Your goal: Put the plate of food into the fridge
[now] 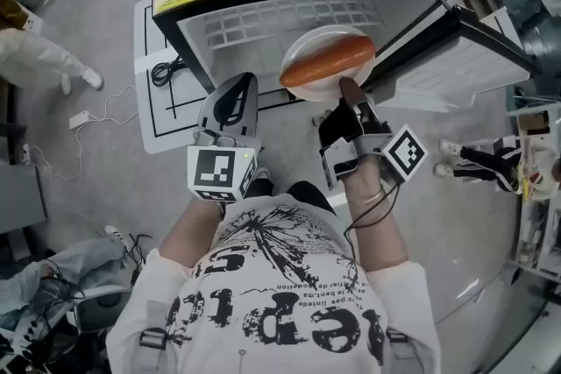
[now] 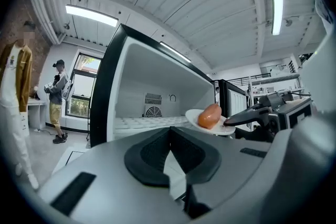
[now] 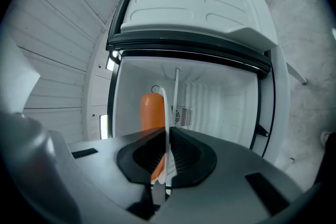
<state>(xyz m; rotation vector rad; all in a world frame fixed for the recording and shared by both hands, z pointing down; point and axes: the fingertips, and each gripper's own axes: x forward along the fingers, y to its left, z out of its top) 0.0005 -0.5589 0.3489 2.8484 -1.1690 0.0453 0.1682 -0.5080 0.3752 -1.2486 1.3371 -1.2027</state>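
Note:
A white plate (image 1: 337,44) carrying an orange sausage (image 1: 326,59) hangs level in front of the open fridge (image 1: 263,24). My right gripper (image 1: 347,90) is shut on the plate's near rim. In the right gripper view the plate (image 3: 168,113) stands edge-on between the pads, with the sausage (image 3: 151,110) to its left and the white fridge interior (image 3: 220,107) beyond. My left gripper (image 1: 233,97) is beside it to the left, shut and holding nothing. The left gripper view shows the plate (image 2: 195,117) and sausage (image 2: 209,115) at the mouth of the fridge (image 2: 152,113).
The fridge door (image 1: 478,57) swings open to the right. A white floor mat (image 1: 162,114) with black lines and a cable (image 1: 163,70) lies under the fridge's left side. People stand at the left (image 1: 39,57), and one person (image 2: 58,99) is by a window.

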